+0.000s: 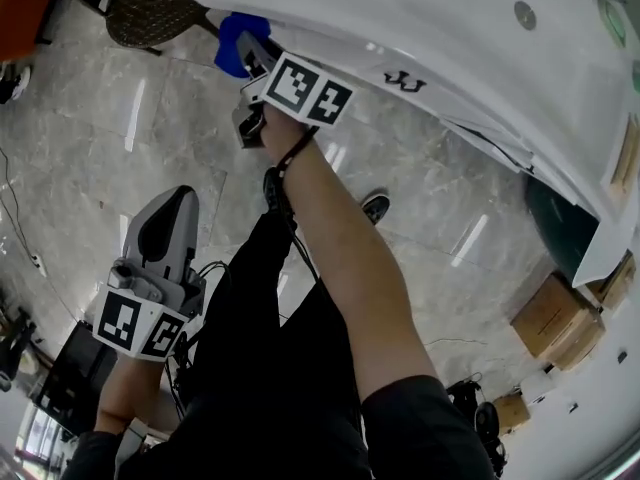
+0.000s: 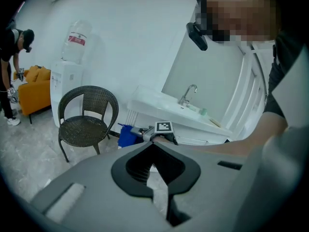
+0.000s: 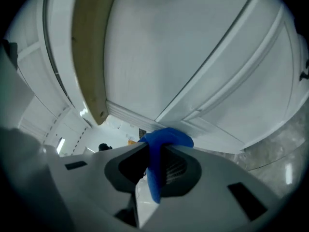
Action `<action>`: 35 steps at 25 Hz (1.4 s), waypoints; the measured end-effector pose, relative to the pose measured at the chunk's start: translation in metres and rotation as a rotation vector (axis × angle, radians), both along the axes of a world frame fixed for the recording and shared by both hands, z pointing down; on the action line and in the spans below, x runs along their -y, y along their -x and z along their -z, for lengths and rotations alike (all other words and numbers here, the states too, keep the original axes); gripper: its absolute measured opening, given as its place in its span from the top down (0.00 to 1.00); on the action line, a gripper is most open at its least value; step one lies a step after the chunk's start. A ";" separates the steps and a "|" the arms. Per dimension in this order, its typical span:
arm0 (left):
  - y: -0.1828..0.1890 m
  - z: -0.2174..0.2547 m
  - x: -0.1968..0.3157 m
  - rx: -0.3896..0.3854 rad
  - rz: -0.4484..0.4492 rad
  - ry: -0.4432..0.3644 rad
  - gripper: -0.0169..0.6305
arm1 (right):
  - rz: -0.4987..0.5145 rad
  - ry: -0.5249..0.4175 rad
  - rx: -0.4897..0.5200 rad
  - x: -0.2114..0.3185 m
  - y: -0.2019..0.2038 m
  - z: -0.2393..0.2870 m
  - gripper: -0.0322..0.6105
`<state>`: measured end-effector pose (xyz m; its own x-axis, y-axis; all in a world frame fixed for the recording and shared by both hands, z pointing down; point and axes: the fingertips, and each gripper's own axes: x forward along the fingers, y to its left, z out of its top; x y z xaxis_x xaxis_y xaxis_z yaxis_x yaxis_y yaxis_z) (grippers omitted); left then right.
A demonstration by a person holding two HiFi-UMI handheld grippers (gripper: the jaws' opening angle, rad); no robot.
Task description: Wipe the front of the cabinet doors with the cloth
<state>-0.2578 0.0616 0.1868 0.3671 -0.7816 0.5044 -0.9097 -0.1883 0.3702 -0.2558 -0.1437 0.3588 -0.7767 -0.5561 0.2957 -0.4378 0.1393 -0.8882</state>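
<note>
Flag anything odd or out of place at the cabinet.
Nothing stands out. The right claw grips the blue cloth by the white cabinet door; the left claw is shut, empty, away from it.

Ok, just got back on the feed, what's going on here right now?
A person is working on the white cabinet door with a blue cloth. The right gripper is shut on the cloth, arm stretched out, and the cloth is bunched at the door's lower edge, apparently against it. The left gripper is shut with nothing in it, held low by the person's side, away from the cabinet.
</note>
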 end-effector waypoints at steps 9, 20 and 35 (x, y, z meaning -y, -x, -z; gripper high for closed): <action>-0.030 -0.032 0.005 -0.007 -0.040 0.033 0.98 | -0.124 -0.012 0.148 0.017 -0.053 0.000 0.86; -0.145 -0.041 -0.001 -0.041 -0.103 0.035 0.98 | -0.176 -0.015 0.094 0.005 -0.183 -0.010 0.86; -0.190 -0.055 -0.020 -0.123 0.094 -0.014 0.97 | -0.154 -0.032 -0.092 -0.017 -0.282 -0.018 0.86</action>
